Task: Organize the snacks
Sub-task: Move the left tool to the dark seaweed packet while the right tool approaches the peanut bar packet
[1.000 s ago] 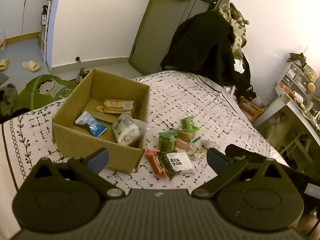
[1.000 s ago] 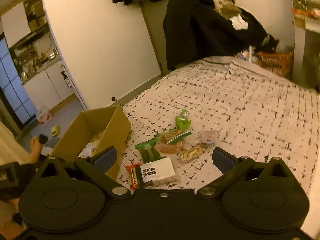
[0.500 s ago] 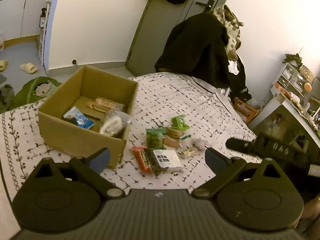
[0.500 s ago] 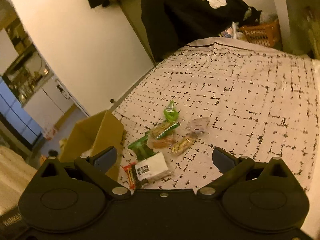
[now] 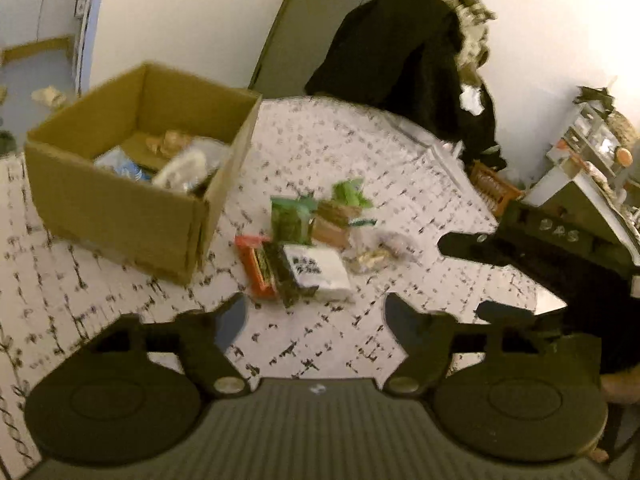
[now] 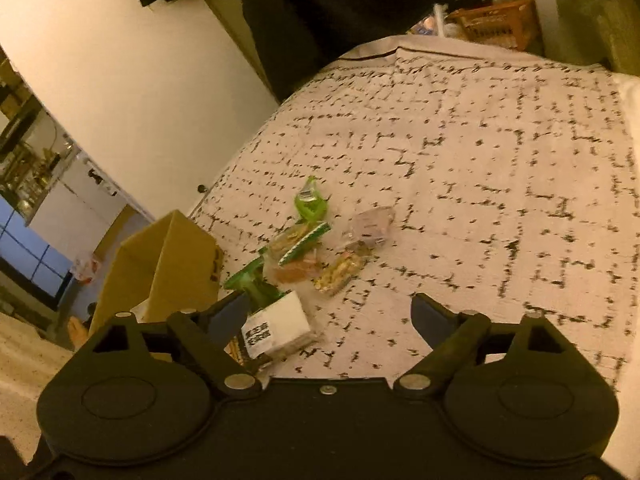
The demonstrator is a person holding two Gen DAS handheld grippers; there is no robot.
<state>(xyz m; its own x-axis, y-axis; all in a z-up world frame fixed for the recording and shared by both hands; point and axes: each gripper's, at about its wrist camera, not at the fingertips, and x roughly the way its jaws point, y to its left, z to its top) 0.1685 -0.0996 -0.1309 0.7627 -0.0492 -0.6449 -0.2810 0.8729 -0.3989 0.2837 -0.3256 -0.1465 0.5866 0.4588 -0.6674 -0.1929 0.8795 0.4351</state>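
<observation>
A cardboard box (image 5: pixel 120 204) stands on the bed with several snack packets inside; it also shows in the right wrist view (image 6: pixel 160 272). A pile of loose snacks lies right of the box: a white packet with black print (image 5: pixel 320 270) (image 6: pixel 276 330), an orange bar (image 5: pixel 256 268), a dark green packet (image 5: pixel 288 220) (image 6: pixel 256 284), a light green packet (image 5: pixel 350 194) (image 6: pixel 310 204) and clear-wrapped pieces (image 6: pixel 340 274). My left gripper (image 5: pixel 314 316) is open and empty, just short of the pile. My right gripper (image 6: pixel 330 316) is open and empty, low over the bed near the white packet.
The bed has a white sheet with black marks (image 6: pixel 480 160). Dark coats hang beyond the far end (image 5: pixel 400 48). An orange basket (image 6: pixel 496 24) sits on the floor by a white desk (image 5: pixel 580 184). The right gripper's body shows at the right in the left wrist view (image 5: pixel 540 248).
Both grippers have moved closer to the snack pile and lower over the bed. Their jaws stay open. The snacks and box have not moved.
</observation>
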